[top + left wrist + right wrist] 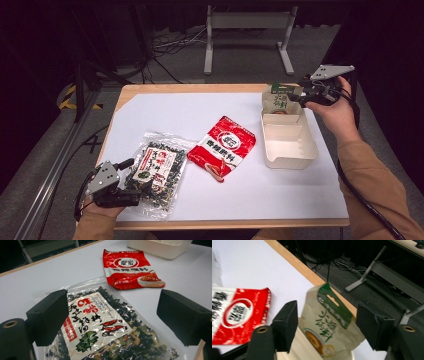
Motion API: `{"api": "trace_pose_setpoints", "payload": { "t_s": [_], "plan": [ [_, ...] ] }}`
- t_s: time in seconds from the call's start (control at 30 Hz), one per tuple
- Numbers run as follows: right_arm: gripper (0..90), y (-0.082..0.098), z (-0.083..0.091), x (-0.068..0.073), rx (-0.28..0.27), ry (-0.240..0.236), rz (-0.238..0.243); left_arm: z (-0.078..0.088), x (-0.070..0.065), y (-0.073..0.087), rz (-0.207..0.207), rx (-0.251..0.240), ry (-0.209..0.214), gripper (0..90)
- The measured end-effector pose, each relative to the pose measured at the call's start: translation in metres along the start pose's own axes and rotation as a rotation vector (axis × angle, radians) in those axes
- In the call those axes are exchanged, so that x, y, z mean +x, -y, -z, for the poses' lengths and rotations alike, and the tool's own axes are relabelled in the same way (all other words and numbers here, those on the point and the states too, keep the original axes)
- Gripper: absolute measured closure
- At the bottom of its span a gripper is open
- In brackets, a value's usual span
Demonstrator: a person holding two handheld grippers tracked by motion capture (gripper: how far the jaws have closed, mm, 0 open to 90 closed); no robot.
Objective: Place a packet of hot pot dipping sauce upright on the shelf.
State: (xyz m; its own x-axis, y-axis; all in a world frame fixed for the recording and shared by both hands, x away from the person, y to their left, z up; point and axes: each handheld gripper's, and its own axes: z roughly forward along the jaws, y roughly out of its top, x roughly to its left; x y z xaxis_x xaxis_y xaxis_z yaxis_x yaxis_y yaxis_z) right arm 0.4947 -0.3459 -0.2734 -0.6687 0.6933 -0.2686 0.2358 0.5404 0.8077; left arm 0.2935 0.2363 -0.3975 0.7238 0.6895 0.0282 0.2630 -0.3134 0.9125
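Right claw (303,93): held at the far right of the worktop, level with the top of the green-and-beige pouch (280,98); its jaws stood spread wide, one on each side of the pouch's upper part, with a clear gap on both sides in the right gripper view, so the pads were not pressing it.
Green-and-beige pouch (329,322): stood leaning in the far end of the white tray (288,156), its green header with the hang hole uppermost and its lower part down inside the tray.
White tray: sat on the right half of the white sheet (280,192), its long side running away from the person; the near part of it was bare.
Left claw (134,194): low at the near left corner of the worktop, jaws spread apart over the near end of the seaweed bag (156,172); in the left gripper view the bag lay flat between and beyond the two jaws, and whether a jaw touched the film could not be told.
Seaweed bag (105,325): a clear packet of dark dried pieces with a white label bearing red characters and shrimp, flat on the sheet.
Red sachet (223,146): lay flat near the middle of the sheet, between the seaweed bag and the tray, just beside the bag's far corner.
Worktop (200,88): wooden, covered largely by the white sheet.
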Motion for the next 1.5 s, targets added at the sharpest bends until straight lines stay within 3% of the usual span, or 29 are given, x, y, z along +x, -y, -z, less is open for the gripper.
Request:
{"api": "trace_pose_setpoints", "payload": {
  "t_s": [0.1, 0.23, 0.33, 0.57, 0.93, 1.2, 1.4, 1.5],
  "plan": [
    [36.5, -0.002, 0.012, 0.012, -0.053, 0.012, -0.069, 0.0, 0.0, 0.0, 0.001, -0.001, 0.0, 11.2],
    [37.6, -0.005, 0.024, 0.027, -0.081, -0.022, -0.171, 0.0, 0.0, -0.001, -0.002, 0.0, 0.001, 11.1],
    [38.1, -0.008, 0.028, 0.035, -0.096, -0.052, -0.2, 0.0, 0.0, 0.0, -0.001, -0.002, 0.002, 11.1],
    [44.0, -0.015, 0.032, 0.06, -0.102, -0.121, -0.203, 0.002, -0.001, 0.0, -0.004, -0.003, 0.001, 11.1],
    [48.0, -0.019, 0.026, 0.076, -0.116, -0.202, -0.224, 0.003, -0.001, -0.001, -0.006, -0.017, -0.002, 11.3],
    [47.5, -0.022, 0.01, 0.087, -0.066, -0.27, -0.254, 0.002, -0.002, -0.001, -0.008, -0.013, 0.001, 11.3],
    [45.8, -0.018, -0.014, 0.089, 0.058, -0.308, -0.289, 0.007, -0.004, 0.001, -0.018, -0.02, -0.015, 11.6],
    [46.1, -0.016, -0.021, 0.089, 0.079, -0.316, -0.293, 0.009, -0.005, 0.002, -0.015, -0.022, -0.018, 11.6]
  ]
}}
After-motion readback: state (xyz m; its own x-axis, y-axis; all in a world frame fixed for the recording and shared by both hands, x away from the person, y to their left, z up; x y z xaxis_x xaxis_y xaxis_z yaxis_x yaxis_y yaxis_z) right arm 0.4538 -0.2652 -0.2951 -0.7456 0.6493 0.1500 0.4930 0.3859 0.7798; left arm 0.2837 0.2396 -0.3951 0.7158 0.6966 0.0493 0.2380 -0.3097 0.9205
